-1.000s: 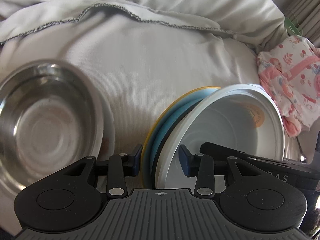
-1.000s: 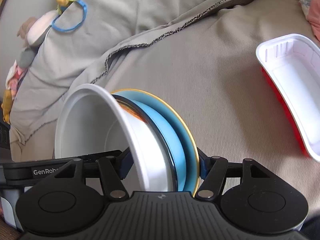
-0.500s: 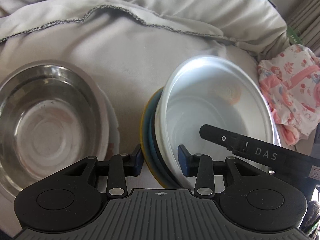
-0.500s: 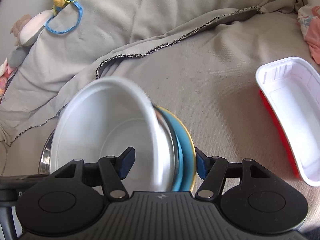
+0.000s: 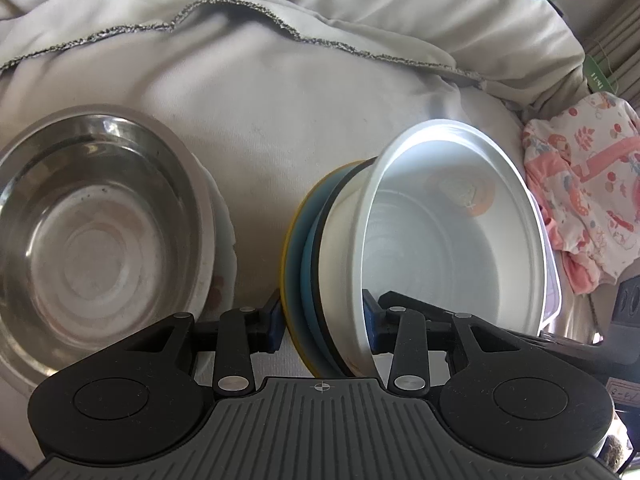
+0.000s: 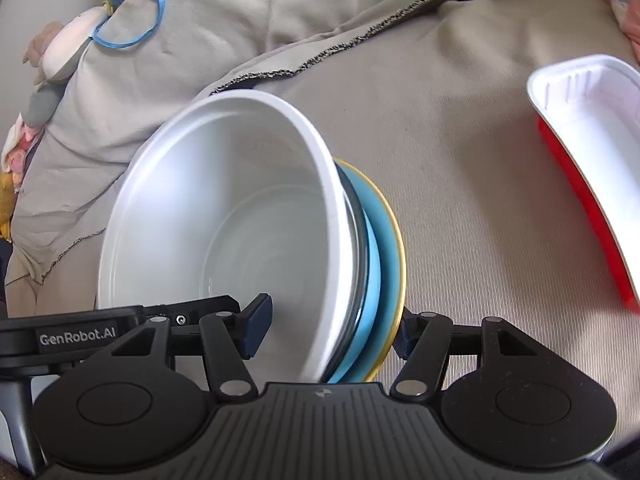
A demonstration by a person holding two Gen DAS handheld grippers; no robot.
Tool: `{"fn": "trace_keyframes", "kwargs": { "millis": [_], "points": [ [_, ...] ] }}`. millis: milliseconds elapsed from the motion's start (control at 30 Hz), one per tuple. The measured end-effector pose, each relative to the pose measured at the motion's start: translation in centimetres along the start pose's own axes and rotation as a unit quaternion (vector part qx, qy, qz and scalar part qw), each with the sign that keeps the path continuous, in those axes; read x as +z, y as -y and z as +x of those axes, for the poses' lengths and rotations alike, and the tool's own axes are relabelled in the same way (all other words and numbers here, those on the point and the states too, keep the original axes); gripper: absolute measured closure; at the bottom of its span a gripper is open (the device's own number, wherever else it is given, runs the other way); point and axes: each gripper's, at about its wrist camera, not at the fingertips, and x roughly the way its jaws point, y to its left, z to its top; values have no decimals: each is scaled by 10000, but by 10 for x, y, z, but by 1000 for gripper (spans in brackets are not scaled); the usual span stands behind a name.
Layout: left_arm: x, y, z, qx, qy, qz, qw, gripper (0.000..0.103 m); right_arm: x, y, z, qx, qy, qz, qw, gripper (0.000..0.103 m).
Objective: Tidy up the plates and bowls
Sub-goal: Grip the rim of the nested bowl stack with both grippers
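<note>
A: Report the supporting surface and the main load.

B: A beige bedcover (image 5: 304, 120) with a dark stitched hem spans both views. On it, tilted on edge, stands the stack (image 5: 320, 264): a white bowl (image 6: 224, 216) nested over a steel-rimmed dish, a blue plate (image 6: 378, 256) and a yellow-rimmed plate (image 5: 289, 248). The bowl's mouth faces sideways, not up.

A: State of the left gripper?

B: The left gripper (image 5: 324, 322) straddles the lower edge of the stack. One blue pad bears on the yellow-rimmed plate's underside; the other sits inside the white bowl against its wall. The fingers pinch the stack.

A: And the right gripper?

B: The right gripper (image 6: 332, 326) grips the same stack from the opposite side. One pad sits behind the yellow rim; the other stands inside the bowl. Firm contact of the inner pad cannot be told. The left gripper's black finger crosses just beside it.

A: Other items?

B: A steel bowl (image 5: 92, 232) rests on a white plate (image 5: 222, 248), apart from the stack at the left. A white-and-red tray (image 6: 592, 168) lies well apart at the right. A pink patterned cloth (image 5: 584, 196) and a blue ring (image 6: 132, 16) lie at the margins.
</note>
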Motion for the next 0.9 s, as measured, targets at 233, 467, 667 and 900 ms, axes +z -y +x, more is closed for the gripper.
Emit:
{"fn": "trace_keyframes", "kwargs": {
  "millis": [233,467,667,900],
  "points": [
    [-35,5,-14,74,-260,37,9996,62,-20,-1,-13,30,-75,35,10000,41],
    [-61,-7,-21,-290,-353,-301,9985,64,-42,-9,-28,-221,-6,-449,9987,41],
    [-61,-6,-23,-120,34,-221,9997,64,-43,-30,-57,-1081,1022,-1372,9793,23],
    [-42,-1,-13,-99,102,-242,9996,63,-31,-11,-56,-782,1150,-1011,9851,18]
  ]
}}
